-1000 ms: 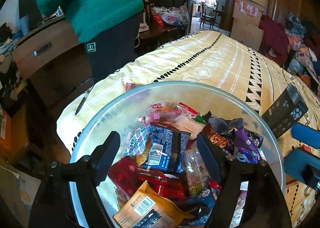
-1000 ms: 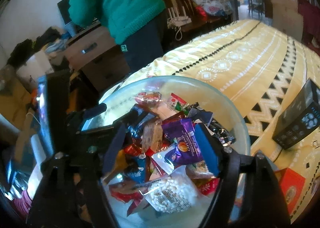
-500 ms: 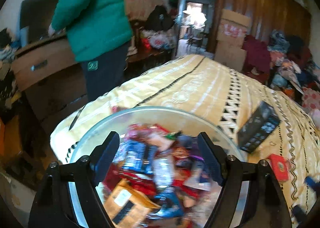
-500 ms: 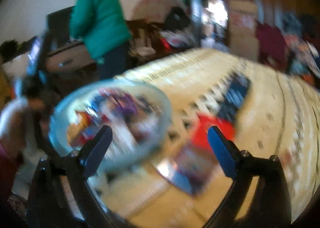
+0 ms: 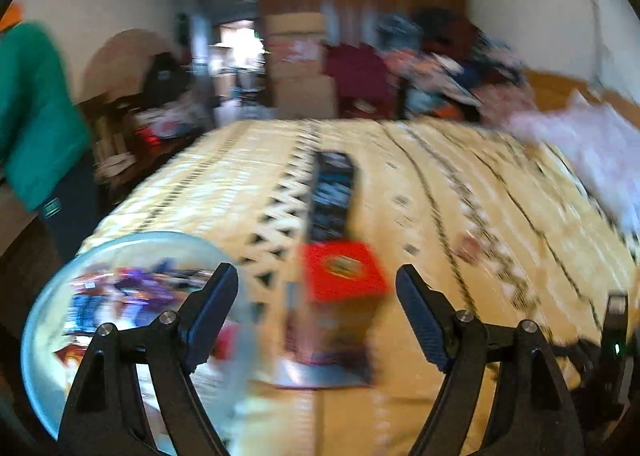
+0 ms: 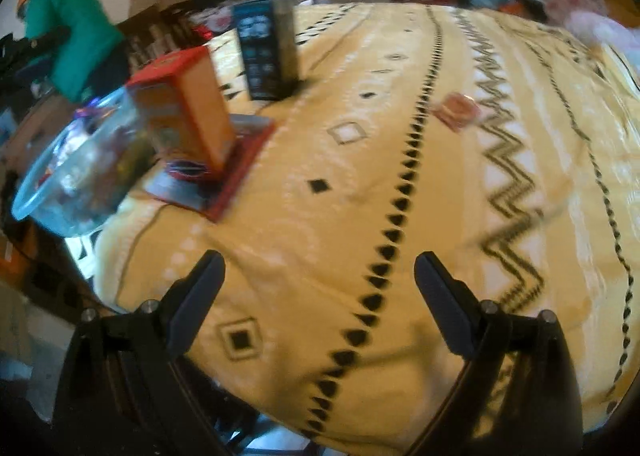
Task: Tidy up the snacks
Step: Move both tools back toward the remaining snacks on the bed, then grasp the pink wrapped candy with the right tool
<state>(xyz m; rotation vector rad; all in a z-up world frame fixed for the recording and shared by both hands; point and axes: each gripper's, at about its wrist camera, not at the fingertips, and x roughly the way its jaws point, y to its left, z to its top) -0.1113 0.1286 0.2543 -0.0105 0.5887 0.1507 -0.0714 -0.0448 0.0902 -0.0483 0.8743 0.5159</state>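
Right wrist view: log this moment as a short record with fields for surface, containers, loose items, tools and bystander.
surface: yellow patterned bedspread
bowl: glass bowl of wrapped snacks at the bed's left edge
boxes: orange box upright on a flat red-edged package; dark box upright behind
loose item: small red packet lying alone on the bedspread
right tool: open, nothing between its fingers
left tool: open, empty
bystander: person in green top, far left

- Left wrist view: low over the bed [image 5: 440, 183], facing along it toward the far wall.
- Right wrist view: close above the bed, tilted down.
- Shared: bowl [image 5: 48, 296], red box [image 6: 188, 103].
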